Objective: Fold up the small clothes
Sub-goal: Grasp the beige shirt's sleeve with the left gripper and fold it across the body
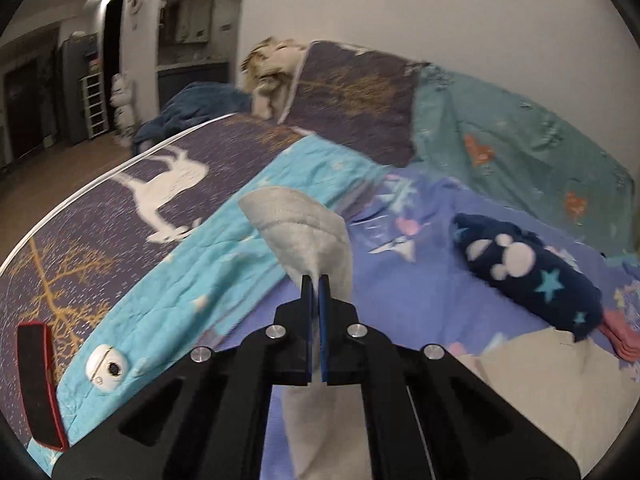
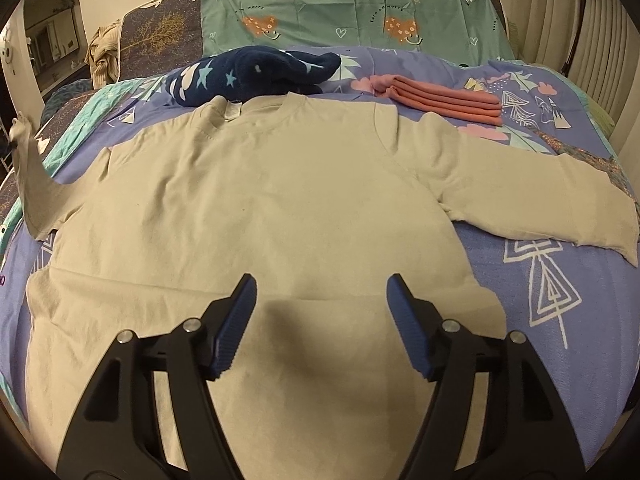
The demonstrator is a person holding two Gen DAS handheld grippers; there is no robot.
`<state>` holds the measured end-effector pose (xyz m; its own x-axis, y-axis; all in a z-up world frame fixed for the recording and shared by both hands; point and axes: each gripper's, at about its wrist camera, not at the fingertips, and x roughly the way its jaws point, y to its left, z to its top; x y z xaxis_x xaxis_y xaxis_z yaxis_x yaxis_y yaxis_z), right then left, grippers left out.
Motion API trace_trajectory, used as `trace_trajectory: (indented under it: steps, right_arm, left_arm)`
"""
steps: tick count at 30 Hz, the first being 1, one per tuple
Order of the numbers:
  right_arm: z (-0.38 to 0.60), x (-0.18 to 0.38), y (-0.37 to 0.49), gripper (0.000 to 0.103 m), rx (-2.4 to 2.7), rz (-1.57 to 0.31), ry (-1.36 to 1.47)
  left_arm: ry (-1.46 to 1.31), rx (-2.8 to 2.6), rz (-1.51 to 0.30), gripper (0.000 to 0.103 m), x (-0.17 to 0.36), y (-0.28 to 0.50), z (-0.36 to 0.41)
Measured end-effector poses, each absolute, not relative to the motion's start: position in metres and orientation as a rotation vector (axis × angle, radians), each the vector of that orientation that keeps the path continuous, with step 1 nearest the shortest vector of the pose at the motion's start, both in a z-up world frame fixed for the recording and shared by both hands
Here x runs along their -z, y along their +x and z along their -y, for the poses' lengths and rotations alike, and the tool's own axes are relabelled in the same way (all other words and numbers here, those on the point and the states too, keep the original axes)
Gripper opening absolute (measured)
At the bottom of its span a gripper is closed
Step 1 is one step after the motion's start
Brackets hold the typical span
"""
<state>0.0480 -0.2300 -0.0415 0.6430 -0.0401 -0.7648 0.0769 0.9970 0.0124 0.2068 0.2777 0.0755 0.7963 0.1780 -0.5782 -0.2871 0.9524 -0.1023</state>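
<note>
Left wrist view: left claw [image 1: 319, 280] pinches the soft shirt's [image 2: 256, 208] sleeve [image 1: 304, 224] (limp, light); right claw [image 2: 321, 296] gapes, best gripping hems.

Shirt [image 2: 280, 208]: flat on the bedspread [image 2: 540, 264], frame centre.
Sleeve [image 2: 30, 184]: lifted at left edge, apparently pinched by the left gripper [image 1: 315, 280].
Plush garment [image 2: 256, 74]: behind the collar, upper centre.
Folded cloth [image 2: 444, 100]: right of it.
Pillow [image 2: 352, 12]: behind both.
Right gripper [image 2: 322, 292]: over the hem.
</note>
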Motion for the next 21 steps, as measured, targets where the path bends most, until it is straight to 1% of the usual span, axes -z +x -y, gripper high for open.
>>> trace_trajectory:
  steps: [3, 7, 11, 12, 13, 14, 16, 17, 19, 20, 21]
  right_arm:
    - [0.236, 0.040, 0.043, 0.070, 0.073, -0.861, 0.055]
    - [0.252, 0.039, 0.038, 0.070, 0.106, -0.862, 0.082]
    - [0.269, 0.036, 0.034, 0.071, 0.135, -0.861, 0.114]
    - [0.273, 0.035, 0.032, 0.071, 0.137, -0.858, 0.123]
    - [0.275, 0.034, 0.031, 0.071, 0.138, -0.856, 0.128]
    - [0.277, 0.032, 0.030, 0.071, 0.137, -0.853, 0.132]
    - [0.281, 0.028, 0.028, 0.071, 0.133, -0.842, 0.132]
    - [0.282, 0.028, 0.028, 0.071, 0.130, -0.840, 0.132]
    - [0.285, 0.027, 0.031, 0.071, 0.106, -0.846, 0.147]
    - [0.288, 0.028, 0.036, 0.071, 0.072, -0.858, 0.169]
    - [0.288, 0.028, 0.040, 0.070, 0.044, -0.866, 0.182]
  left_arm:
    - [-0.164, -0.041, -0.562, 0.002, -0.101, 0.207, -0.204]
    - [-0.141, 0.231, -0.527, 0.002, -0.120, 0.204, -0.105]
    - [-0.110, 0.483, -0.547, 0.004, -0.117, 0.202, -0.014]
    - [-0.090, 0.521, -0.567, 0.018, -0.111, 0.200, 0.007]
    - [-0.073, 0.534, -0.579, 0.030, -0.106, 0.198, 0.021]
    - [-0.055, 0.543, -0.583, 0.039, -0.099, 0.194, 0.031]
    - [0.005, 0.555, -0.595, 0.039, -0.085, 0.182, 0.045]
    - [0.033, 0.544, -0.603, 0.041, -0.078, 0.175, 0.047]
    - [0.090, 0.496, -0.614, 0.043, -0.060, 0.158, 0.039]
    - [0.122, 0.465, -0.622, 0.047, -0.051, 0.153, 0.034]
    - [0.161, 0.418, -0.636, 0.056, -0.039, 0.145, 0.024]
